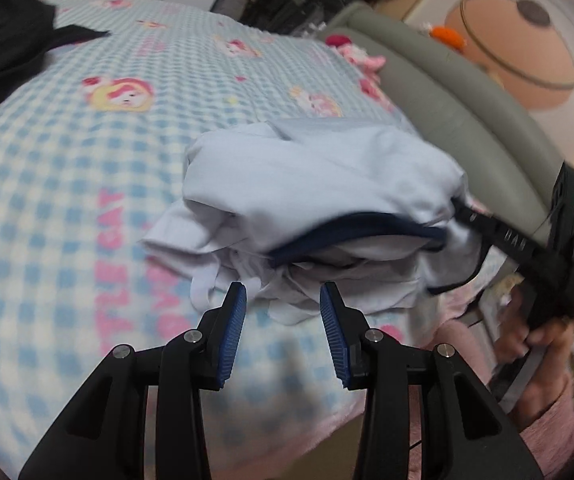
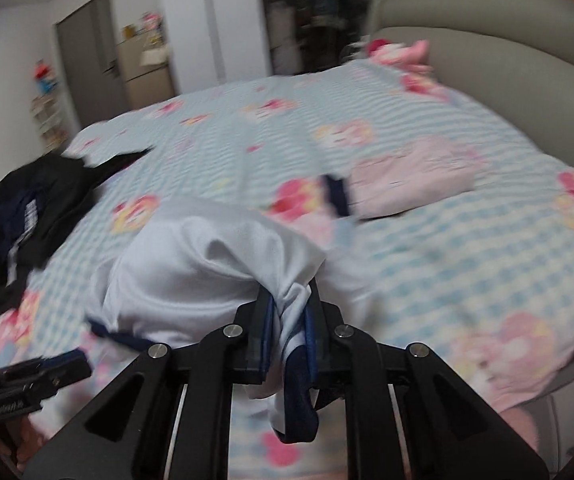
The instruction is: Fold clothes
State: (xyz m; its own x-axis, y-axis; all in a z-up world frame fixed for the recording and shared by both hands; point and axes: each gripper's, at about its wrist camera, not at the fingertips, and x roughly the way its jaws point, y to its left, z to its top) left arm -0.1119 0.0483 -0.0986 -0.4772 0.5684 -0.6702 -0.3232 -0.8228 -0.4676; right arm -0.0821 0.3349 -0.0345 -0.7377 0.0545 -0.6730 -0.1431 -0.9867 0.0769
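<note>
dark clothes (image 2: 27,216): black and navy pile at the far left of the bed, well apart from the shirt; there's white lettering on the navy bit but too blurry to read
left claw (image 1: 283,294): released, blue pads spread with nothing between them, hanging just in front of the shirt's near edge
bedspread (image 1: 67,184): blue and white check with cartoon characters; pink letters beside the shirt read "LITTLE CAT", the rest is under the cloth
white shirt (image 1: 319,200): the task's thing, bunched up with navy trim, sitting near the front edge of the bed, one end lifted
right claw (image 2: 289,300): clenched on the white shirt, cloth and navy trim pinched between its pads and dangling under them
hand (image 1: 543,336): holding the right claw's handle
pink garment (image 2: 411,180): folded flat further back on the bed, right of the shirt
headboard (image 1: 447,96): grey padded one along the right side
</note>
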